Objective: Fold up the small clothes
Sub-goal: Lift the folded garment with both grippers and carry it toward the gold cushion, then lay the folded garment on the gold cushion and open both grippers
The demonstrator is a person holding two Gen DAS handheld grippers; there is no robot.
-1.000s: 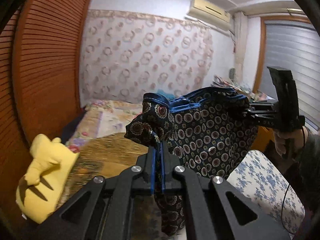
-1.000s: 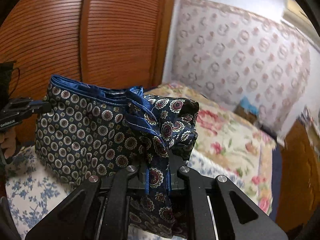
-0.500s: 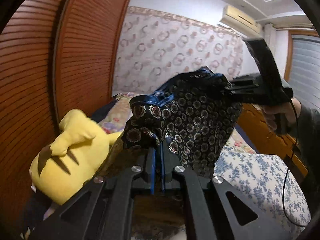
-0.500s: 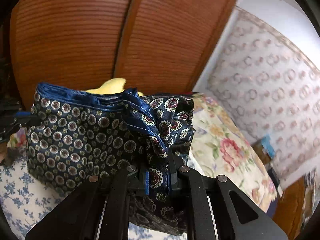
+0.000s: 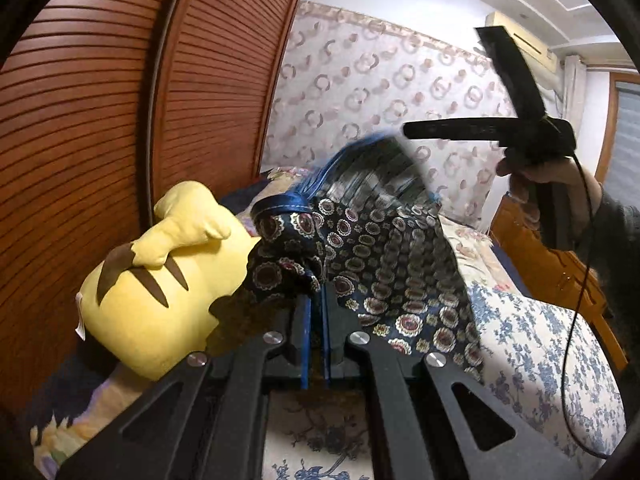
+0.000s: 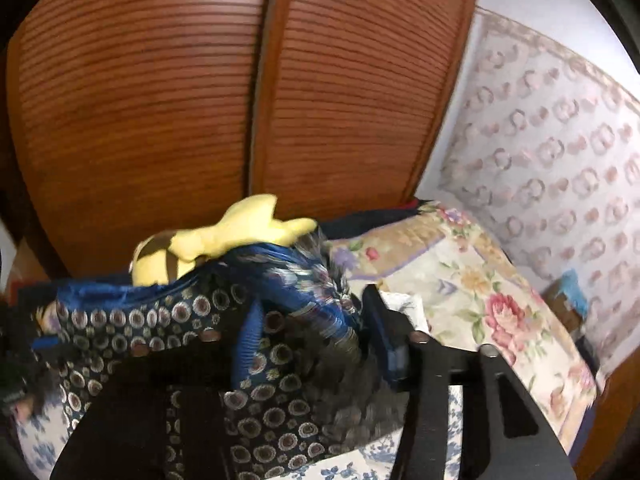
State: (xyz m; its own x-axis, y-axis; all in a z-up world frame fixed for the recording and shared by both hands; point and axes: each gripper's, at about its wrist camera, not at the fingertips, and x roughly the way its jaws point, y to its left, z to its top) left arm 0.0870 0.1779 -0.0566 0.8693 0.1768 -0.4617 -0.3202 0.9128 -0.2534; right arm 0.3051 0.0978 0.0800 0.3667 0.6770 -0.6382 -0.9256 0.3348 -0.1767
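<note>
Left gripper: our black two-finger left gripper (image 5: pixel 316 304) is clamped on a bunched corner of the navy patterned garment with blue trim (image 5: pixel 376 264), at 6 o'clock in its own view.
Right gripper: our black right gripper (image 6: pixel 312 340) has just been opening; its jaws stand apart, blurred cloth lies loose between them, and the pads do not press it. In the left view it hangs at 2 o'clock, clear of the garment.
Right hand: the person's hand (image 5: pixel 548 188) grips its handle, a black cable (image 5: pixel 572 320) trailing below.
Garment: it droops from our left gripper over the white bedsheet with blue flowers (image 5: pixel 540 360), its free edge motion-blurred.
Yellow plush toy (image 5: pixel 160 280): at 9 o'clock, just beside the garment.
Brown slatted wooden doors (image 6: pixel 240 100): at 12 o'clock in the right view.
Floral quilt (image 6: pixel 480 280): at 3 o'clock there.
</note>
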